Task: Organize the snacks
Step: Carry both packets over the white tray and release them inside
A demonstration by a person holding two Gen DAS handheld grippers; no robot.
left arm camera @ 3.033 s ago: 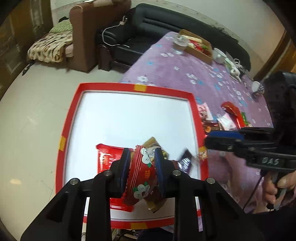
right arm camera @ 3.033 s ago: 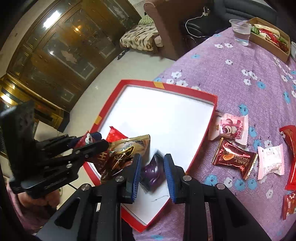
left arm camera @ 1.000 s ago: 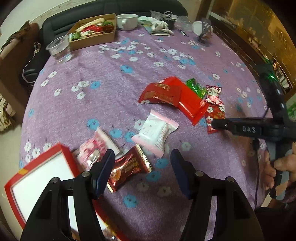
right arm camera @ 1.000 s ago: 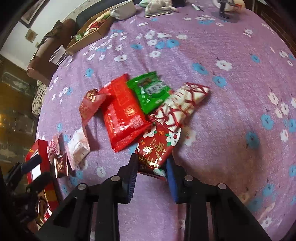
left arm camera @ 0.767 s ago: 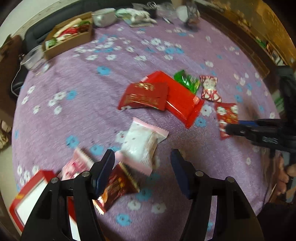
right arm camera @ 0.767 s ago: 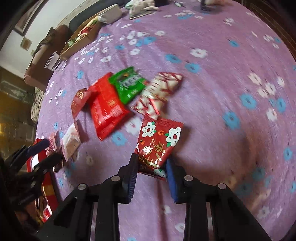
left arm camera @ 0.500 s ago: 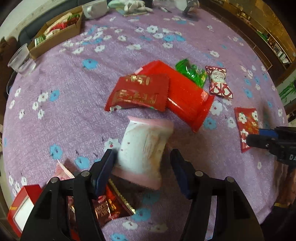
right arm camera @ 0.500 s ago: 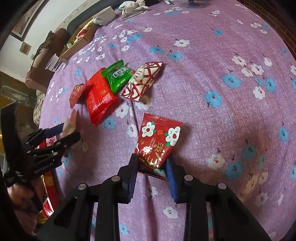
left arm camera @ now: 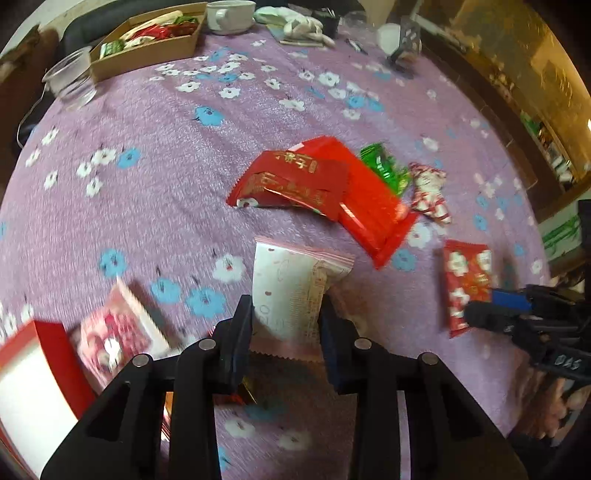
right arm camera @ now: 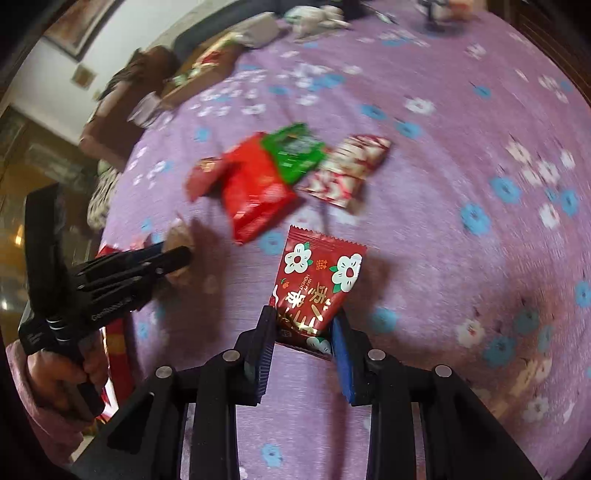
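Observation:
My left gripper (left arm camera: 286, 314) is shut on a white-and-pink snack packet (left arm camera: 291, 284), held just above the purple flowered tablecloth (left arm camera: 155, 122). My right gripper (right arm camera: 304, 332) is shut on a red flowered snack packet (right arm camera: 316, 284); that packet (left arm camera: 465, 280) and gripper (left arm camera: 495, 306) show at the right of the left wrist view. The left gripper (right arm camera: 177, 258) shows at the left of the right wrist view. The red-rimmed white tray (left arm camera: 22, 373) is at the lower left.
Loose on the cloth are two red packets (left arm camera: 295, 181), a green packet (left arm camera: 384, 166), a red-and-white packet (left arm camera: 428, 192) and a pink packet (left arm camera: 114, 332). At the far side stand a plastic cup (left arm camera: 70, 79), a cardboard box of snacks (left arm camera: 147, 40) and a mug (left arm camera: 229, 14).
My left gripper has shut on the white-and-pink packet and lifted it. My right gripper still holds the red flowered packet and has drawn back from the pile.

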